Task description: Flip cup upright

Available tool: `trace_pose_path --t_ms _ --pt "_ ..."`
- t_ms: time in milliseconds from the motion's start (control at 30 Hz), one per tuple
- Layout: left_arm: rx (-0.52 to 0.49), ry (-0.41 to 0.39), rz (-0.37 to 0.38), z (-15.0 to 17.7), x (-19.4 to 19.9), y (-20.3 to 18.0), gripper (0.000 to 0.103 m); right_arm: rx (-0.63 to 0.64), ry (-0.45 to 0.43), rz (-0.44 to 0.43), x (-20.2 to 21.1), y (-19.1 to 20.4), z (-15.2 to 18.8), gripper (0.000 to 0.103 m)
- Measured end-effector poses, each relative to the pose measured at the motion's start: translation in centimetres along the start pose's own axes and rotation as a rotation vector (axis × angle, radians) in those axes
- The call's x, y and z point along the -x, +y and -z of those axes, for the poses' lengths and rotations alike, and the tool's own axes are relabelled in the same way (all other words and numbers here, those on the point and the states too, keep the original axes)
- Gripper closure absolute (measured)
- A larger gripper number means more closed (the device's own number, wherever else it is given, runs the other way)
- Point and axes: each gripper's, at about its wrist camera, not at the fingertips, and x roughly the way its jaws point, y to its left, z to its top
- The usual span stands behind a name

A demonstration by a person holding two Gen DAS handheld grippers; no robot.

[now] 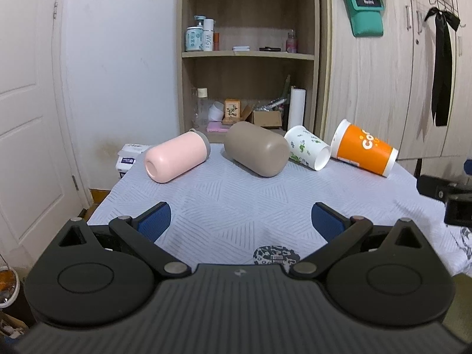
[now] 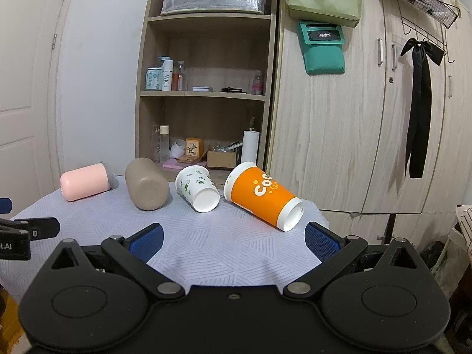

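Several cups lie on their sides in a row along the far part of the table: a pink cup (image 1: pixel 177 157) (image 2: pixel 85 181), a taupe cup (image 1: pixel 256 149) (image 2: pixel 146 183), a white paper cup with green print (image 1: pixel 308 148) (image 2: pixel 197 188) and an orange paper cup (image 1: pixel 364 152) (image 2: pixel 264 197). My left gripper (image 1: pixel 241 222) is open and empty, short of the pink and taupe cups. My right gripper (image 2: pixel 234 243) is open and empty, close in front of the orange cup.
The table carries a pale patterned cloth (image 1: pixel 236 194). Behind it stand a wooden shelf unit (image 1: pixel 247 56) with bottles and boxes and a wardrobe (image 2: pixel 354 118). A white door (image 1: pixel 26 118) is at the left. The right gripper's body shows at the left wrist view's right edge (image 1: pixel 451 197).
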Motion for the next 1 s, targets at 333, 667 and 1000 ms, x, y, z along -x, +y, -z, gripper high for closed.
trace_pose_path --t_ms 333,667,1000 --pt "-0.002 -0.01 -0.006 0.08 0.22 -0.02 0.0 0.007 0.006 -0.002 -0.17 0.21 0.02 0.0" --pt "-0.028 0.014 -0.015 0.02 0.5 -0.45 0.0 -0.017 0.009 0.0 -0.15 -0.07 0.08 0.0" --pt "-0.054 0.026 -0.012 -0.02 0.64 -0.82 0.0 -0.02 0.015 -0.001 -0.14 -0.18 0.13 0.0"
